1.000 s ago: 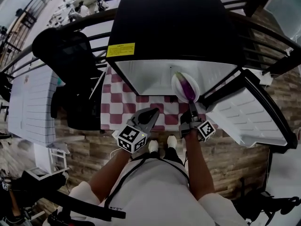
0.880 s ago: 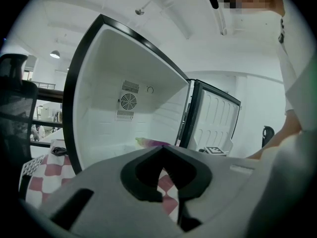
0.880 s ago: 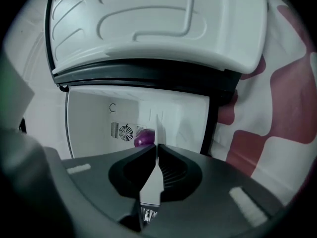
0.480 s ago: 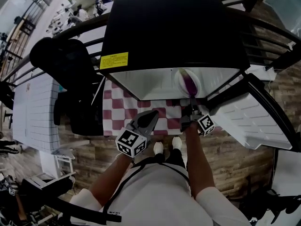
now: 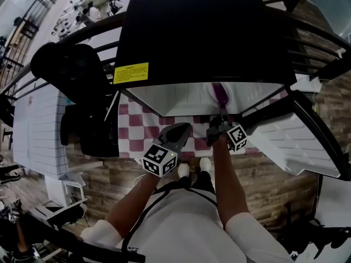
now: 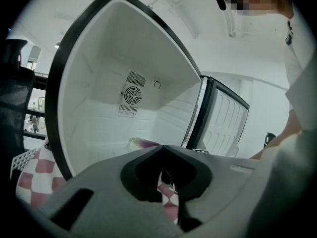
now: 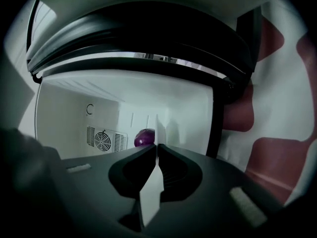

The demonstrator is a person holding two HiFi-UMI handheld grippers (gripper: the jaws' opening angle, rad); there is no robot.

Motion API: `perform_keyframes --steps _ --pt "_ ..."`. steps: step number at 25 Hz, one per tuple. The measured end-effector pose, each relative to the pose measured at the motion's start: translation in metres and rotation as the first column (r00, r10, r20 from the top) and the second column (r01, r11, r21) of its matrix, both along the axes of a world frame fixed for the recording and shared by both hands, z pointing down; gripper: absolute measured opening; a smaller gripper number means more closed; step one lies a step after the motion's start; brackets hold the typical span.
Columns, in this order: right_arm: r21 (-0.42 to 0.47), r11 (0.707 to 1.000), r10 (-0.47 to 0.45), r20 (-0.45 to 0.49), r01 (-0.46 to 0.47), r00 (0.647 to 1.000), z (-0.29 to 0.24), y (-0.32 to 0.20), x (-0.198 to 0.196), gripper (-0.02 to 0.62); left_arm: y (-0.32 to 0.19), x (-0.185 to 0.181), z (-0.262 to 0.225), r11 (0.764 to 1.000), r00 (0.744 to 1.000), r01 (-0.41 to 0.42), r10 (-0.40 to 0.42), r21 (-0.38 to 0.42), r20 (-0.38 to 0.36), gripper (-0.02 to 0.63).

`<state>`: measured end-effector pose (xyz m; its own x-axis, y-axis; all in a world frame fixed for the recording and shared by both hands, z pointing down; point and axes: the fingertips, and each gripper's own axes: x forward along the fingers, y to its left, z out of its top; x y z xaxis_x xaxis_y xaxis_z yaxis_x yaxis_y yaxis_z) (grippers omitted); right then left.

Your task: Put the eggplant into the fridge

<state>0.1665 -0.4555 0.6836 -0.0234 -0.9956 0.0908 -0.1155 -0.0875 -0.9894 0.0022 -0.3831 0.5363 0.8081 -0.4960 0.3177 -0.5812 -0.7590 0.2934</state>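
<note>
A purple eggplant (image 5: 220, 94) lies on a white plate (image 5: 211, 93) that sits just inside the open fridge (image 5: 181, 97), half hidden under its black top. My right gripper (image 5: 222, 115) is shut on the plate's near rim. In the right gripper view the plate (image 7: 154, 182) shows edge-on between the jaws, with the eggplant (image 7: 144, 137) beyond it near the fridge's back-wall fan. My left gripper (image 5: 179, 132) hovers left of the right one, in front of the fridge opening, shut with nothing in it. From the left gripper view, the plate's edge (image 6: 142, 143) peeks over the jaws.
The fridge door (image 5: 293, 141) stands wide open to the right. A red-and-white checked cloth (image 5: 137, 131) lies under the fridge front. A black chair (image 5: 74, 75) stands at the left. Dark railings (image 5: 318, 43) run behind the fridge. Wooden floor (image 5: 274, 185) lies below.
My right gripper has pushed the plate with the eggplant further into the fridge, so more of it is hidden under the black top. My left gripper has shifted slightly right, toward the opening.
</note>
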Motion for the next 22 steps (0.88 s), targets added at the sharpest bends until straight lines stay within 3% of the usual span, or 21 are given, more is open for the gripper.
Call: perform_keyframes --steps 13,22 --pt "-0.088 0.996 0.007 -0.012 -0.008 1.000 0.009 -0.011 -0.001 0.026 -0.007 0.022 0.013 0.999 0.999 -0.040 0.040 -0.009 0.037 0.005" --pt "-0.158 0.987 -0.049 -0.053 0.040 0.997 0.010 -0.013 -0.003 0.041 -0.011 0.023 0.010 1.000 0.999 -0.029 0.030 -0.008 0.029 0.005"
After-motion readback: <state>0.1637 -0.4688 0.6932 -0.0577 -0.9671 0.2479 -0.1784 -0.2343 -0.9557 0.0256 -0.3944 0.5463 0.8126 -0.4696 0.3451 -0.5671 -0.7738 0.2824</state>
